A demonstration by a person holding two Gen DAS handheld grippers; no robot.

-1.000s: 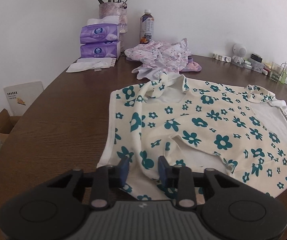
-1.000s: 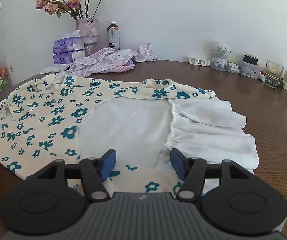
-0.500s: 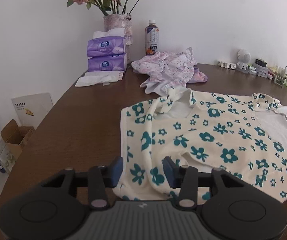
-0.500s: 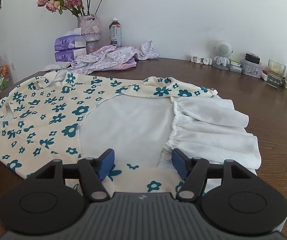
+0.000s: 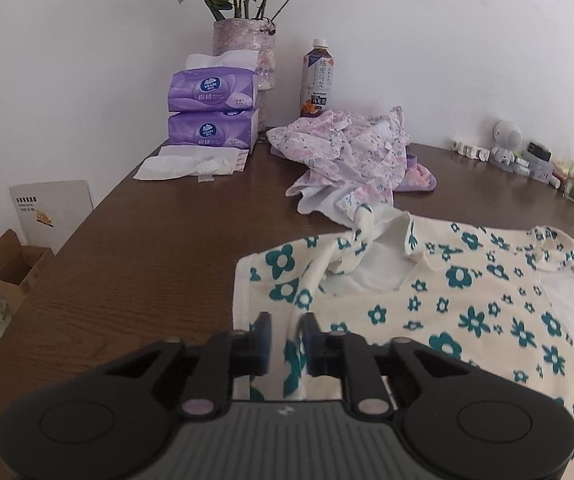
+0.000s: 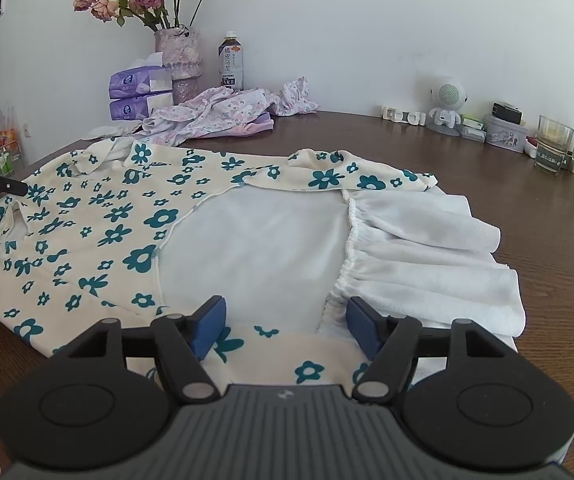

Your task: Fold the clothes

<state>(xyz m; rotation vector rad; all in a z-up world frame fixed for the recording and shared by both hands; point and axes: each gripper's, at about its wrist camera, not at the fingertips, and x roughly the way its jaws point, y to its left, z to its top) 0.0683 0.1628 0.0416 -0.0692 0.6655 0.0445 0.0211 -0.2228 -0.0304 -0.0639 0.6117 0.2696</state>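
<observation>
Dress [image 5: 467, 312] lies spread flat on the tabletop [image 5: 147, 264], its long axis running across from the flowered top on the left to the white skirt [image 6: 427, 248] on the right. Directly ahead of the left hand-held gripper [image 5: 285, 334] is the garment's left edge; its jaws are closing with a strip of flowered cloth between them, though the pads do not look pressed on it yet. Over the near hem, where print meets skirt, hangs the right hand-held gripper [image 6: 285, 322], its jaws wide apart and gripping nothing. The left one seems nearer to a hold, so the fold probably starts there, carrying the edge rightward. Beyond, a lilac garment [image 5: 347, 156] waits crumpled.
</observation>
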